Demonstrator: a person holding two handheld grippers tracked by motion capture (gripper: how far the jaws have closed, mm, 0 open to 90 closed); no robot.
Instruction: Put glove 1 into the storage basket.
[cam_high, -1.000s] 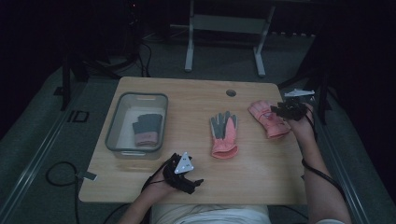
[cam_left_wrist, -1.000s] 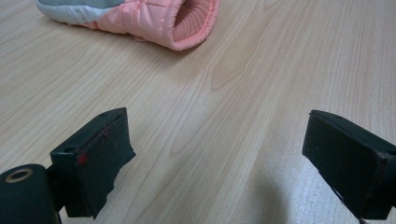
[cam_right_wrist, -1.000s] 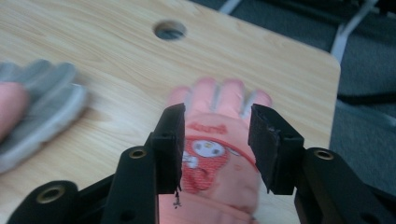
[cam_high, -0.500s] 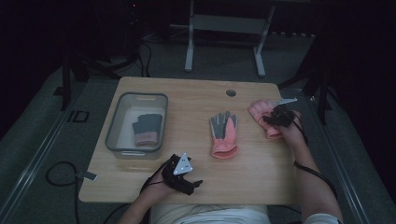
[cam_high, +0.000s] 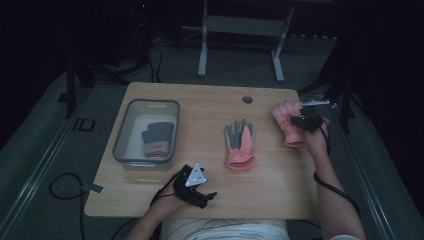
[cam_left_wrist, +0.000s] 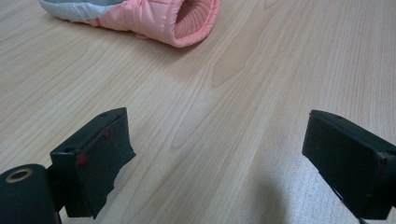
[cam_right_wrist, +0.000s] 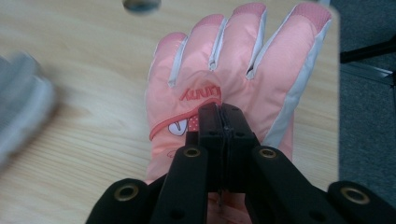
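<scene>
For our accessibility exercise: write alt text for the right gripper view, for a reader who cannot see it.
The right gripper, jaws closed together, pinches the back of a pink glove that lies flat on the wooden table, fingers pointing away. A blurred grey shape sits at the left edge.

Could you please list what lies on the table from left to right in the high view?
Clear bin holding a grey-and-pink glove → left gripper near the front edge → grey-palmed pink glove → pink glove with the right gripper shut on it.

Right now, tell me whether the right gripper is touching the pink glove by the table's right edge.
Touching. In the right gripper view the right gripper has its fingers shut together on the back of the pink glove.
</scene>
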